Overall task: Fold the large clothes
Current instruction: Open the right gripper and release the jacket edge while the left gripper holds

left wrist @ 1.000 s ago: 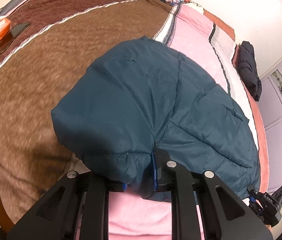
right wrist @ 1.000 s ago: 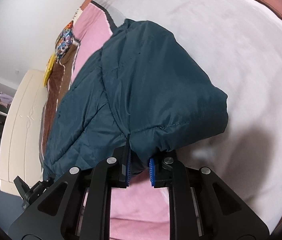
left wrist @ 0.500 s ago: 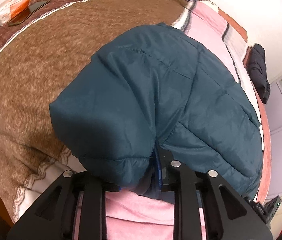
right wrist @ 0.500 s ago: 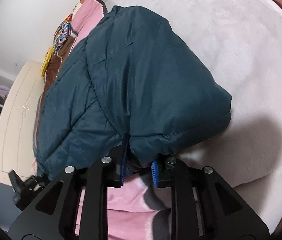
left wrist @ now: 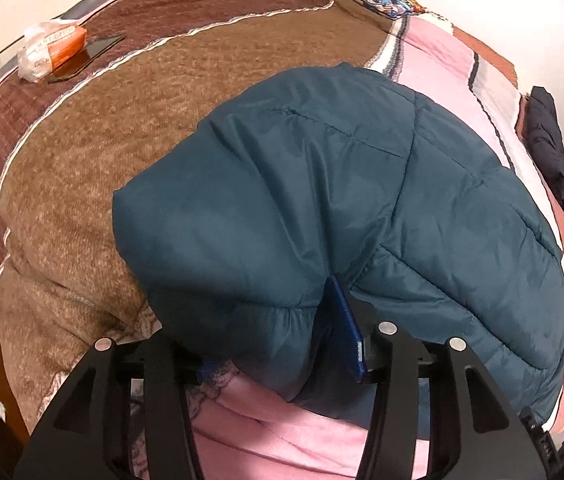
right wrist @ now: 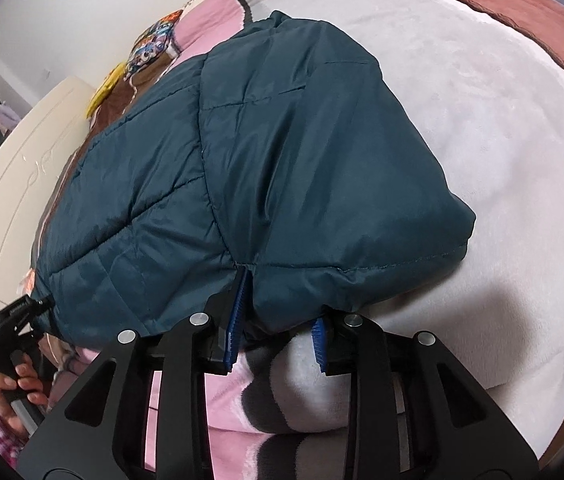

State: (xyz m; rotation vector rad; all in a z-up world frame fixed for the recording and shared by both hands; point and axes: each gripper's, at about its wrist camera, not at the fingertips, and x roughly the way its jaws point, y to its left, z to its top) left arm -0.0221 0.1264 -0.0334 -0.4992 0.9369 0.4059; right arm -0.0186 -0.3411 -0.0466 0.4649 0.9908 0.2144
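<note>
A dark teal puffer jacket (left wrist: 321,200) lies folded over on the bed; it also fills the right wrist view (right wrist: 262,168). My left gripper (left wrist: 282,348) has its jaws spread wide, with the jacket's near edge bulging loosely between them. My right gripper (right wrist: 278,332) also stands spread, its blue pads (right wrist: 233,332) apart around the jacket's near hem. Neither pinches the cloth. The left gripper's handle and the hand holding it show in the right wrist view (right wrist: 6,340).
The bed carries a brown blanket (left wrist: 122,140), a pink sheet (left wrist: 282,436) and a white fleece blanket (right wrist: 501,140). An orange-and-white packet (left wrist: 50,50) and a dark phone (left wrist: 90,56) lie far left. A black garment (left wrist: 549,144) lies far right. A cream headboard (right wrist: 22,168) stands at left.
Both grippers have opened and let go of the jacket's edge, which now rests on the bed. Both cameras have drawn slightly nearer the bed.
</note>
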